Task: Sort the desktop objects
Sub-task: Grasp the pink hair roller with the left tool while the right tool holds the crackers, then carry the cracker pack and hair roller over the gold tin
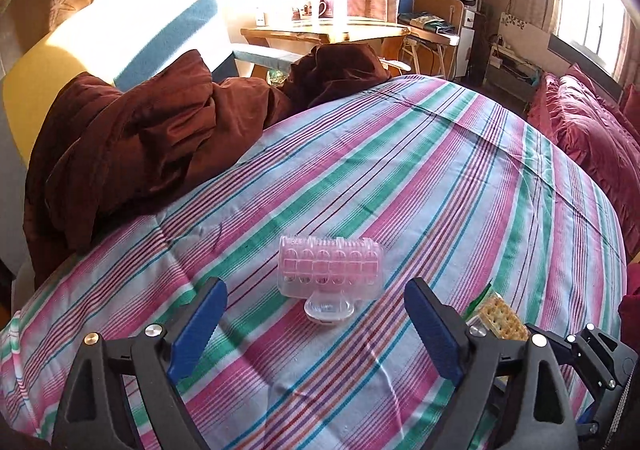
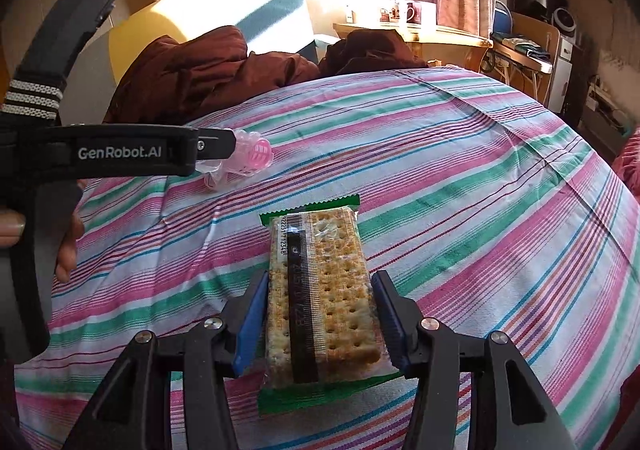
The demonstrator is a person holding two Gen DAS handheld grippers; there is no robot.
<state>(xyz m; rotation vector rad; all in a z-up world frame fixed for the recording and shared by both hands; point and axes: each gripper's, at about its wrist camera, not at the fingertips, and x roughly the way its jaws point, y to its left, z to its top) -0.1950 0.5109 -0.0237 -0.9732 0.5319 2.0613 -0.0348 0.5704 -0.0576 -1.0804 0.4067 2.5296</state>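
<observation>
Left wrist view: the left gripper (image 1: 316, 330) reaches forward low over a bed covered by a striped sheet (image 1: 400, 178) in pink, green and pale blue. Its blue-padded jaws stand wide apart and hold nothing. Between and just beyond them, at lower centre of the frame, a clear plastic roller (image 1: 331, 270) with pink studs lies on the sheet, its round base toward the camera, touching neither jaw. At the lower right edge, part of the cracker packet (image 1: 502, 316) peeks out behind the right-hand jaw, with black parts of the other gripper beside it. A crumpled brown blanket (image 1: 132, 146) fills the left of the frame, and a wooden table (image 1: 324, 32) with mugs stands at upper centre under a bright window.

Right wrist view: the right gripper (image 2: 320, 310) sits level just above the sheet, its jaws drawn in against the long sides of the cracker packet (image 2: 324, 298), which lies lengthwise between them at lower centre, green wrapper ends showing front and back. This view alone shows the left gripper from the side, a black body across the left of the frame, with a hand (image 2: 60, 238) wrapped around its handle at the left edge. The roller (image 2: 244, 162) appears just past that gripper's tip, at centre left, partly hidden by it.
</observation>
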